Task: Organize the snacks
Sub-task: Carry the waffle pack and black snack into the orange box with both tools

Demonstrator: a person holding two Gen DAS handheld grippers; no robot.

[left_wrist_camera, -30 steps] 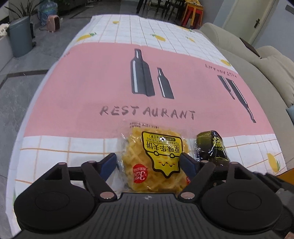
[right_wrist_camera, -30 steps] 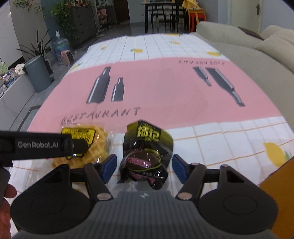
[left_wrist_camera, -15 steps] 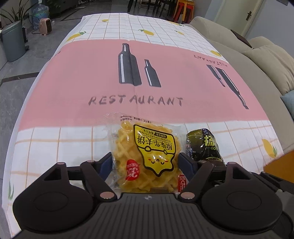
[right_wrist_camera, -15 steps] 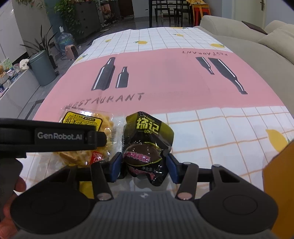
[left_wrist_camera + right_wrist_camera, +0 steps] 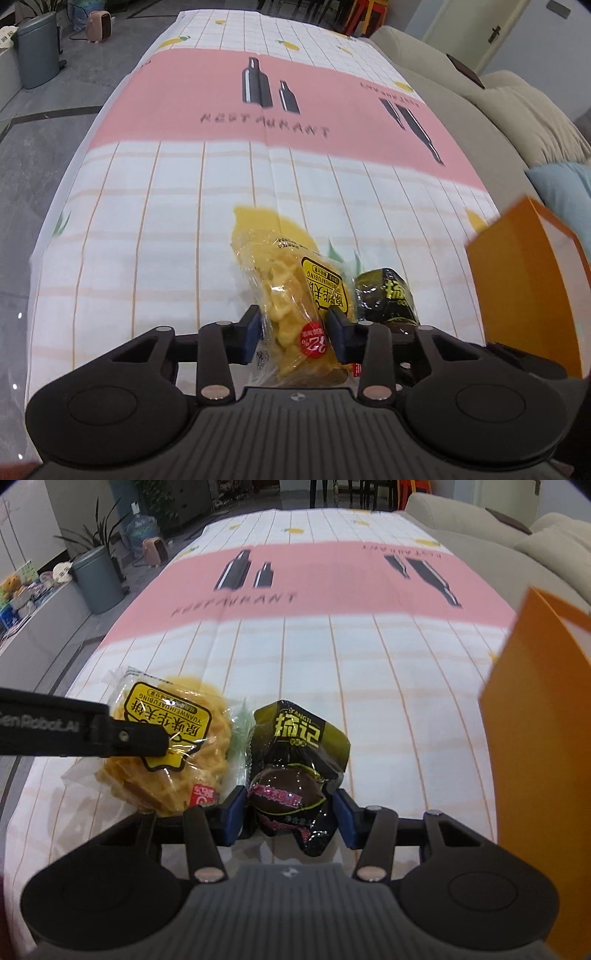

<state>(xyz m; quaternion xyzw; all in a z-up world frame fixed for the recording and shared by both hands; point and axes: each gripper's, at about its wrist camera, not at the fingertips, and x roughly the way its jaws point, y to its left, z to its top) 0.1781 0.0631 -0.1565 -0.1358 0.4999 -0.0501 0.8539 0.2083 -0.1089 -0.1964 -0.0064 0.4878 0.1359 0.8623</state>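
Note:
My left gripper (image 5: 293,336) is shut on a yellow waffle packet (image 5: 295,295), squeezed and tilted, held above the tablecloth. The packet also shows in the right wrist view (image 5: 170,749) with the left gripper's black finger (image 5: 129,738) across it. My right gripper (image 5: 290,814) is shut on a black snack packet (image 5: 295,771) with yellow and pink print, which also shows in the left wrist view (image 5: 386,295) just right of the waffle. An orange box (image 5: 539,738) stands at the right, close to both packets; it also shows in the left wrist view (image 5: 528,284).
The table carries a pink and white checked cloth (image 5: 258,177) printed with bottles and RESTAURANT. A beige sofa (image 5: 498,99) runs along the right side. A grey bin (image 5: 98,579) and a small heater (image 5: 155,550) stand on the floor at the left.
Both grippers closed on their packets and pulled back toward the near table edge, lifting them. The waffle packet is now squeezed narrow and tilted. The orange box has come into view at right.

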